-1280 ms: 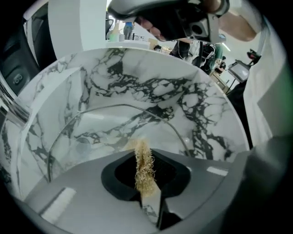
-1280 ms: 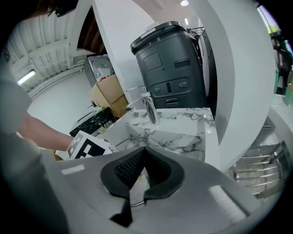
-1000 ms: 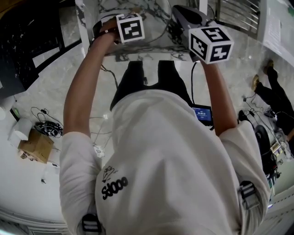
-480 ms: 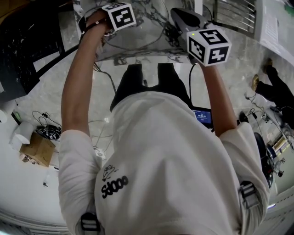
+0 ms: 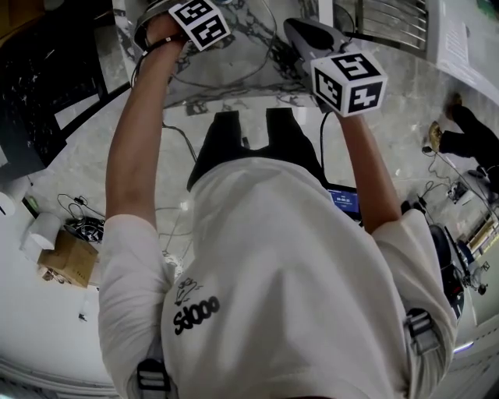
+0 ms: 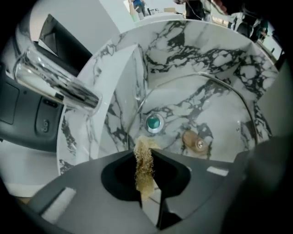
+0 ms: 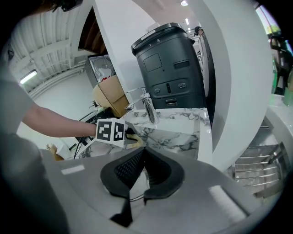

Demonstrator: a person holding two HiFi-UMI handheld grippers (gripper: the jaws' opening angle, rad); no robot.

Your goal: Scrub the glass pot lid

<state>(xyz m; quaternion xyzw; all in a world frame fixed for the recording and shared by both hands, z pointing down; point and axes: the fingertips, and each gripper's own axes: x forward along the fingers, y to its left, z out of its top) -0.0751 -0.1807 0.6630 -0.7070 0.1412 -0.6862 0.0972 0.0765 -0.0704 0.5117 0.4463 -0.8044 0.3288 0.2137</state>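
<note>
The glass pot lid [image 6: 215,114] lies in the marble sink [image 6: 183,41]; its thin rim shows as an arc and its brownish knob [image 6: 197,141] sits right of the drain [image 6: 154,122]. My left gripper [image 6: 143,157] hangs above the basin, shut on a tan fibrous scrubber [image 6: 144,169] that sticks out between the jaws. It does not touch the lid. My right gripper [image 7: 143,153] is held off to the side above the counter, jaws shut with nothing between them. From there the left gripper's marker cube [image 7: 111,131] shows near the faucet [image 7: 147,106].
A chrome faucet [image 6: 55,84] reaches over the sink's left side. A dark grey machine [image 7: 169,68] stands behind the sink. A white pillar [image 7: 229,82] is close on the right. Cables, a cardboard box [image 5: 64,253] and a metal rack [image 5: 394,23] are around the person.
The left arm has reached farther forward, carrying its gripper deeper over the sink. The right gripper has shifted only slightly.
</note>
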